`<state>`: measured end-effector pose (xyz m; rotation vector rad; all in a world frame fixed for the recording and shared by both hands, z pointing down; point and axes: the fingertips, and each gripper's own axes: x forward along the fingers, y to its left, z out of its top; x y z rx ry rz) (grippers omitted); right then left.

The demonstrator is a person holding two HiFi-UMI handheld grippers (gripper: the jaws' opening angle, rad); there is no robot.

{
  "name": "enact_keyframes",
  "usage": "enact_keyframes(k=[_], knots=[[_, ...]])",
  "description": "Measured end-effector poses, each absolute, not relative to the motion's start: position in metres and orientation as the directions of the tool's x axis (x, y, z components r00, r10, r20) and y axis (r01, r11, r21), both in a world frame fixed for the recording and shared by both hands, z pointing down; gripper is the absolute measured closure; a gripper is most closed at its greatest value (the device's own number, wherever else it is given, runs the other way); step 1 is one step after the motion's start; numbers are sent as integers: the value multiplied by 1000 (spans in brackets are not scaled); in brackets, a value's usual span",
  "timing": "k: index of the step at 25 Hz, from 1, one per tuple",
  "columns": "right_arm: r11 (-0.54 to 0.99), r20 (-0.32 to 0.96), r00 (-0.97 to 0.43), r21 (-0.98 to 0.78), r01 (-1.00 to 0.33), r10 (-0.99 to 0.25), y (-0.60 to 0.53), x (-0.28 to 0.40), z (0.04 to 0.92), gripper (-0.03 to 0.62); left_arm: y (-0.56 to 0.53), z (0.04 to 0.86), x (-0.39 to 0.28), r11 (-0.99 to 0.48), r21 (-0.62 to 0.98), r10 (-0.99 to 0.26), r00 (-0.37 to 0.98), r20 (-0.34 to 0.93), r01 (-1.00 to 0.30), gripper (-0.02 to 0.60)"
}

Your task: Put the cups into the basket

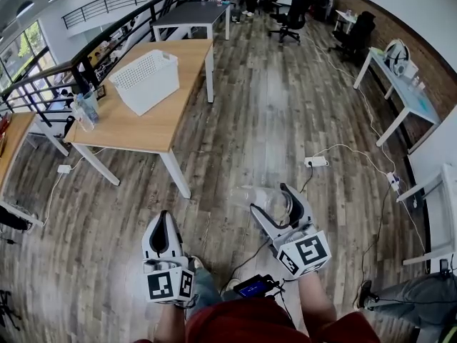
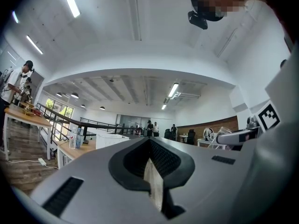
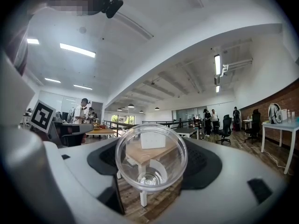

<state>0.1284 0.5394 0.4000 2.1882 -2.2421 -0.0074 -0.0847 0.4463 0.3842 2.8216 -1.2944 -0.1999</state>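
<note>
The right hand-held gripper (image 1: 271, 200) is clamped on a clear cup (image 3: 151, 162), apparently for carrying, as the basket (image 1: 146, 81) stands well apart on the counter (image 1: 136, 131); the left hand-held gripper (image 1: 165, 219) is closed, empty.

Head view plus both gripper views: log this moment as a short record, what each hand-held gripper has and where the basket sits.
left hand-held gripper: jaws together, empty
right hand-held gripper: closed on clear cup
basket: white, on wooden table, ahead across the floor
task state: clear cup not yet in basket
</note>
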Motion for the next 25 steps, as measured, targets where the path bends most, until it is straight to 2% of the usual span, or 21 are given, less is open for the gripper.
enact_keyframes(k=[12, 25], knots=[[26, 12, -25, 28, -999, -1000, 488, 124, 396, 235, 393, 383, -85, -654, 98, -756, 645, -114, -750, 581], [39, 16, -38, 53, -998, -999, 409, 85, 381, 235, 317, 376, -126, -642, 107, -767, 630, -122, -760, 581]])
